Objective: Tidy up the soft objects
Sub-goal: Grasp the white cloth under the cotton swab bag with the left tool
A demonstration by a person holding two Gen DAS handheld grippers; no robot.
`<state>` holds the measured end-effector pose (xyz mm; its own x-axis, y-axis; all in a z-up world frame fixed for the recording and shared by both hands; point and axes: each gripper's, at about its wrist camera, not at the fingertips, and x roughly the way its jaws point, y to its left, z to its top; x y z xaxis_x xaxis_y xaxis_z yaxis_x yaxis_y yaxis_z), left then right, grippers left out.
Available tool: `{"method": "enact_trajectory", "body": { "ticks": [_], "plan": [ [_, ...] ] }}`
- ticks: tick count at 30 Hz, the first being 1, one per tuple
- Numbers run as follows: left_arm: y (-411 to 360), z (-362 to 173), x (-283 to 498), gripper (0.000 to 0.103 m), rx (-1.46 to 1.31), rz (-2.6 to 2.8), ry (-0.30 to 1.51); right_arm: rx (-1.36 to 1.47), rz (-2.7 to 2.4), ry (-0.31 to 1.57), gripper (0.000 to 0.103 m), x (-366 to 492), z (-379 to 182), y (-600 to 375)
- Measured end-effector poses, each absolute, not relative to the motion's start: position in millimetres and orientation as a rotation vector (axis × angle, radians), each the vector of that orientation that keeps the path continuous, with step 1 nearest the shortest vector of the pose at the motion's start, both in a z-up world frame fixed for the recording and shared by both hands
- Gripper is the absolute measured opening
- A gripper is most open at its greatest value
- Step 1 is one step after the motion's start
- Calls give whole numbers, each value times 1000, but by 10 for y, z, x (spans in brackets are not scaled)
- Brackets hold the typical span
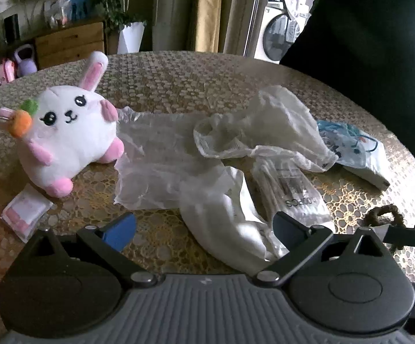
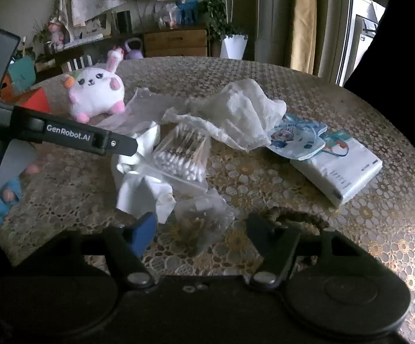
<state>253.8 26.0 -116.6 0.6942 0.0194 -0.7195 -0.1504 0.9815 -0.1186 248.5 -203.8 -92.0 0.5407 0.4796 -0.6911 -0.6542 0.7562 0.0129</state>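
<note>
Both hand-held grippers, left (image 1: 204, 226) and right (image 2: 200, 233), hover wide open, empty, beside the crumpled white cloth (image 1: 227, 223); snagging the bench's lace cover (image 1: 178, 80) seems likely.

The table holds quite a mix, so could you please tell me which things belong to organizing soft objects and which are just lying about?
Belongs to the job:
- bunny
- white cloth
- crumpled tissue
- tissue pack
- face mask
- small packet
- hair tie

Probably just lying about:
- cotton swabs
- clear plastic wrap
- kettlebell
- planter
</note>
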Motion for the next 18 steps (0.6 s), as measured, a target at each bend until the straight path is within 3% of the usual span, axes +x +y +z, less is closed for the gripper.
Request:
{"method": "enact_trajectory", "body": {
  "ticks": [2,11,15,18],
  "plan": [
    [269,-1197,2558,102,-181,94,805,-264,675,744,58,2520,-953,-2025],
    [234,-1228,2599,81,-195,82,810,-288,660,742,43,2569,-997,-1951],
    [278,-1203,2598,59,-211,92,808,-297,655,732,36,2556,-994,-1929],
    [287,-1192,2594,36,-216,81,810,-306,650,730,32,2544,-987,-1922]
  ]
}}
